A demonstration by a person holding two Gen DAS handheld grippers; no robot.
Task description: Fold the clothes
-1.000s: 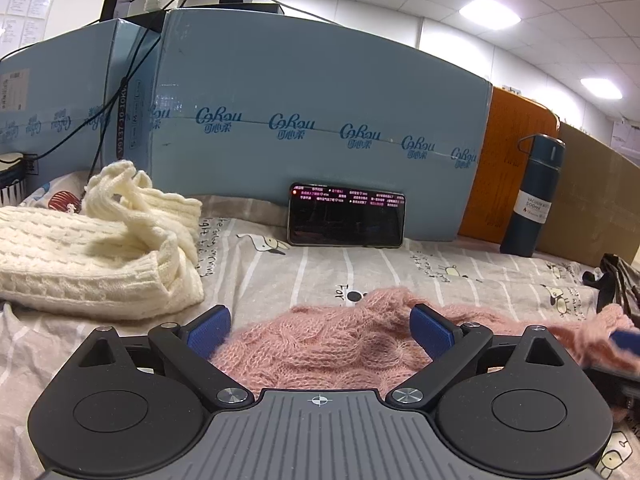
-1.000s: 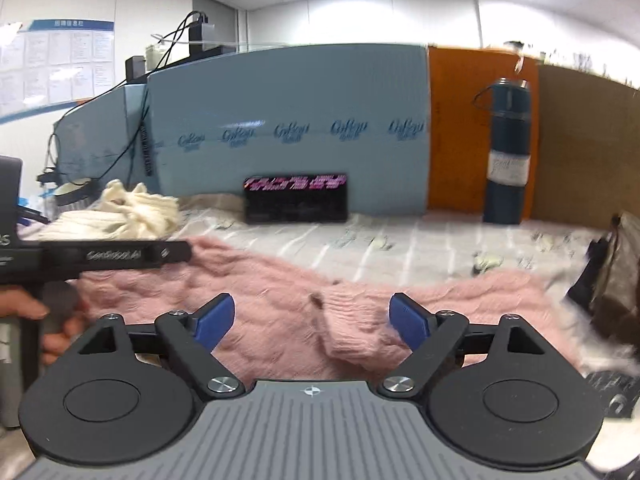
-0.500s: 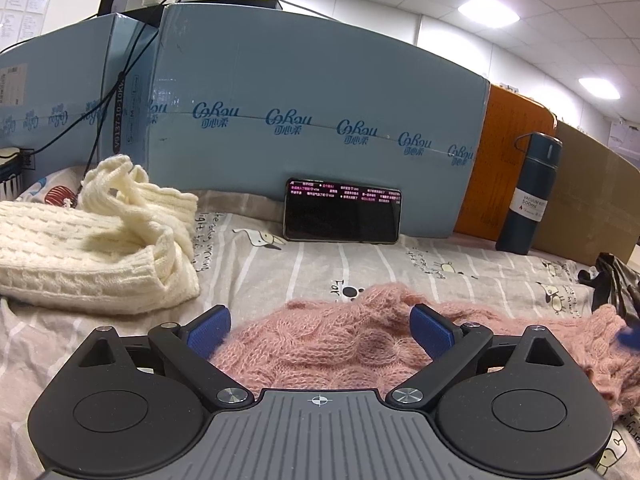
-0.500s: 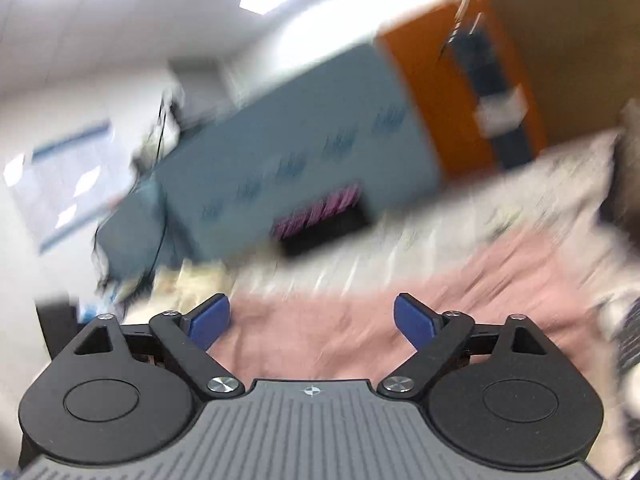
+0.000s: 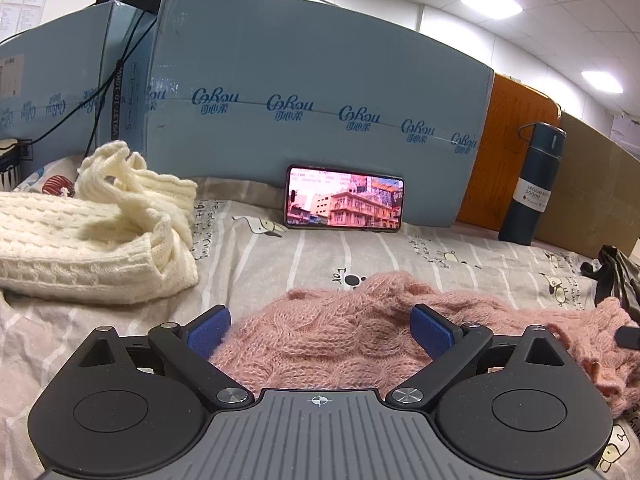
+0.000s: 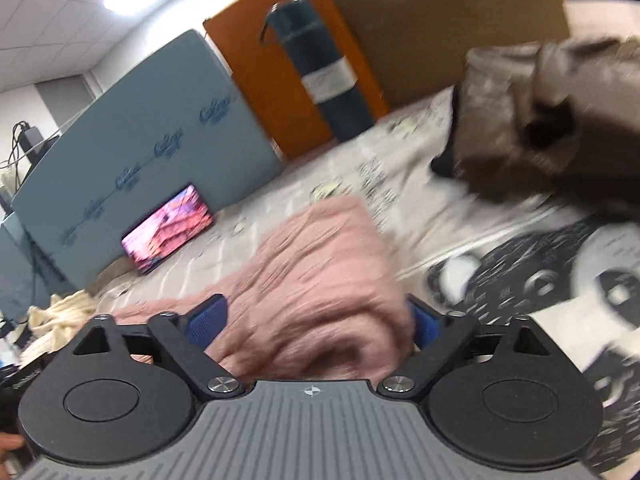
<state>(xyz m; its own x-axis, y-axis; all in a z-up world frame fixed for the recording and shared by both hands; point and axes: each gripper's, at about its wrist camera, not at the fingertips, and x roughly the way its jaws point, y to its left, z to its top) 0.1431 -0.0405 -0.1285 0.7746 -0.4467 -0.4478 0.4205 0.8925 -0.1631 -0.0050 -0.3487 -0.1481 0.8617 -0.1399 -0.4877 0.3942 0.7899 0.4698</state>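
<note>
pink knit sweater [image 5: 340, 336] | fuzzy cable knit, rumpled | lying across the printed bedsheet [image 5: 304, 256] | cream knit sweater [image 5: 92, 240] heaped well apart

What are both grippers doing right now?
Left gripper: open, pink sweater between its fingers.
Right gripper: closing, sweater bunched between its fingers; grip unclear.

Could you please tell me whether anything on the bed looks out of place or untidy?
Yes: the pink sweater lies bunched and wrinkled rather than flat, and the cream sweater sits in a loose heap at the left, with one part twisted on top.
</note>
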